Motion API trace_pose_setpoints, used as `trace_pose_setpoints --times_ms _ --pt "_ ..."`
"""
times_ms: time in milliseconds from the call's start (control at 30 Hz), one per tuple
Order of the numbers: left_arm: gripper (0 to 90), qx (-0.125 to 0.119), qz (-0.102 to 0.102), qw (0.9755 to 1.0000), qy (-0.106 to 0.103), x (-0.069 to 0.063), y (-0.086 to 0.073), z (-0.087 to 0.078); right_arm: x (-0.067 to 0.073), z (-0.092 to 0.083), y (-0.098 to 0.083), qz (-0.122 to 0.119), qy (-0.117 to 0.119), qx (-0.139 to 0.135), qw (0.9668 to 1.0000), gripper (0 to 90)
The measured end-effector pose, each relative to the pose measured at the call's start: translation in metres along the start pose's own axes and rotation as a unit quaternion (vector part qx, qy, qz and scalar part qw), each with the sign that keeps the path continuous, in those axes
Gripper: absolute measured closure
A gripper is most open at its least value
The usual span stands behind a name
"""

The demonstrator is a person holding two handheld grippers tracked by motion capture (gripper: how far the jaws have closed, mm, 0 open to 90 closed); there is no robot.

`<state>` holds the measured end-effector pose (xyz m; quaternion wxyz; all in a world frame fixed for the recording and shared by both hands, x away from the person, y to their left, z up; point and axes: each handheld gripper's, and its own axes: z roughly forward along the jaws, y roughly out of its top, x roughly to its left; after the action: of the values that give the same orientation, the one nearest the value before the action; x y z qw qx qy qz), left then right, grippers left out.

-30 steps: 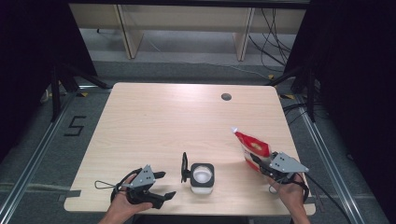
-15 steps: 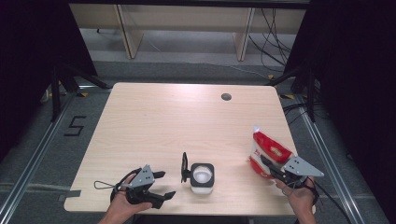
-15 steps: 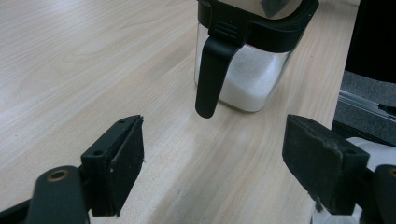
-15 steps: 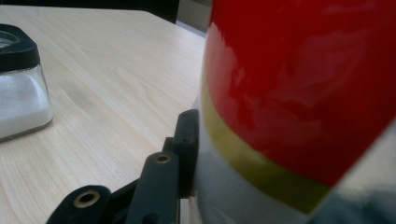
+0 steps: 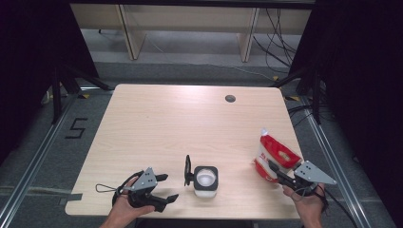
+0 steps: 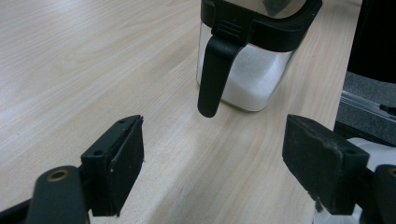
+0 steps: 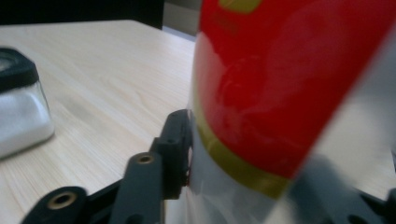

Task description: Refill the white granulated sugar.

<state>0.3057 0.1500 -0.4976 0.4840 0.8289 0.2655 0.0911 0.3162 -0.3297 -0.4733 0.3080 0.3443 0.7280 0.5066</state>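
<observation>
Red pouch set upright at the table's right edge, release under way; jar untouched.

Right gripper (image 5: pixel 274 169): jaws have just been opening, red-and-white plastic refill pouch (image 5: pixel 274 156) between them; left pad (image 7: pixel 180 140) touching or just off the film, cannot tell which; far pad blurred. Pouch upright on the pale wooden table (image 5: pixel 180 123), well right of the clear square jar of white granules with black flip lid (image 5: pixel 206 180). Left gripper (image 5: pixel 164 187): jaws wide, holding nothing, resting just left of the jar, aimed at its hanging black lid tab (image 6: pixel 212 74). Judgement: pouch placed, hand not yet withdrawn; jar lid stands raised on the jar's left; any closing or moving of the jar remains.
</observation>
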Motion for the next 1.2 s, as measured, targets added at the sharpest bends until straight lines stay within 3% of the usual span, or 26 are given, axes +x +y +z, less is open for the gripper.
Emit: trace_pose_setpoints --times_ms 100,133,167,267,367,400,500,533,700,733,767,800,900,933,967,1000,1033,1067,1100,1133,1167,1200 --pt "20.4 0.003 0.001 1.0000 -0.003 0.000 0.000 0.000 0.002 -0.008 0.001 0.023 -0.024 -0.004 0.9994 49.2" --pt "20.4 -0.001 0.002 1.0000 0.001 0.000 0.000 0.000 -0.001 -0.010 0.001 0.008 -0.024 -0.009 0.9996 46.5" --pt "20.4 0.001 0.008 1.0000 0.003 0.000 0.000 0.000 0.002 -0.012 0.001 0.042 -0.021 -0.004 0.9989 44.2" --pt "20.4 -0.001 0.001 1.0000 0.000 0.000 0.001 -0.001 0.006 -0.016 -0.001 0.053 -0.022 -0.001 0.9983 40.1" --pt "20.4 -0.009 0.005 0.9999 0.001 0.001 0.002 -0.003 0.005 -0.019 -0.001 0.032 -0.032 -0.007 0.9990 35.8" --pt "20.4 -0.012 -0.004 0.9999 -0.001 0.001 0.003 -0.003 0.007 -0.022 -0.001 0.053 -0.029 -0.003 0.9982 35.1" --pt "20.4 -0.013 0.012 0.9998 0.000 0.003 0.004 -0.005 0.010 -0.029 -0.002 0.063 -0.041 0.002 0.9972 33.1" --pt "20.4 -0.014 -0.003 0.9999 0.003 0.002 0.003 -0.006 0.011 -0.031 -0.003 0.064 -0.042 0.008 0.9970 32.8" --pt "20.4 -0.013 0.016 0.9998 0.002 0.003 0.006 -0.006 0.011 -0.040 -0.007 0.046 -0.052 0.005 0.9975 31.7" --pt "20.4 -0.015 0.016 0.9998 0.000 0.003 0.006 -0.006 0.014 -0.042 -0.007 0.066 -0.055 0.013 0.9962 31.6" --pt "20.5 -0.015 0.016 0.9998 -0.001 0.002 0.006 -0.006 0.014 -0.042 -0.008 0.057 -0.053 0.011 0.9969 31.2" --pt "20.5 -0.018 0.007 0.9998 0.001 0.001 0.006 -0.007 0.016 -0.045 -0.007 0.067 -0.049 0.030 0.9961 31.2" --pt "20.5 -0.019 0.013 0.9997 -0.003 0.002 0.008 -0.007 0.019 -0.046 -0.009 0.059 -0.054 0.024 0.9965 30.9" --pt "20.6 -0.021 0.006 0.9998 -0.001 0.001 0.009 -0.008 0.019 -0.046 -0.010 0.052 -0.056 0.024 0.9968 30.9" --pt "20.7 -0.025 -0.006 0.9997 0.002 -0.001 0.009 -0.008 0.023 -0.048 -0.010 0.071 -0.054 0.034 0.9954 30.6" --pt "20.6 -0.022 0.009 0.9997 0.000 0.001 0.010 -0.010 0.021 -0.047 -0.011 0.056 -0.053 0.032 0.9965 30.5" --pt "20.7 -0.024 0.007 0.9997 0.002 0.001 0.010 -0.010 0.025 -0.048 -0.012 0.075 -0.057 0.035 0.9949 30.4" --pt "20.7 -0.023 0.004 0.9997 0.004 0.000 0.011 -0.011 0.023 -0.049 -0.012 0.059 -0.055 0.036 0.9961 30.1" --pt "20.8 -0.023 -0.004 0.9997 0.003 -0.001 0.011 -0.010 0.025 -0.050 -0.012 0.071 -0.058 0.041 0.9950 30.1" --pt "20.8 -0.027 -0.010 0.9996 0.002 -0.001 0.011 -0.009 0.024 -0.050 -0.013 0.060 -0.057 0.040 0.9958 30.0" --pt "20.9 -0.023 0.002 0.9997 0.001 0.000 0.012 -0.010 0.026 -0.051 -0.013 0.069 -0.056 0.041 0.9952 29.9" --pt "20.9 -0.022 0.011 0.9997 0.000 0.001 0.013 -0.010 0.026 -0.051 -0.013 0.058 -0.056 0.041 0.9959 29.7"
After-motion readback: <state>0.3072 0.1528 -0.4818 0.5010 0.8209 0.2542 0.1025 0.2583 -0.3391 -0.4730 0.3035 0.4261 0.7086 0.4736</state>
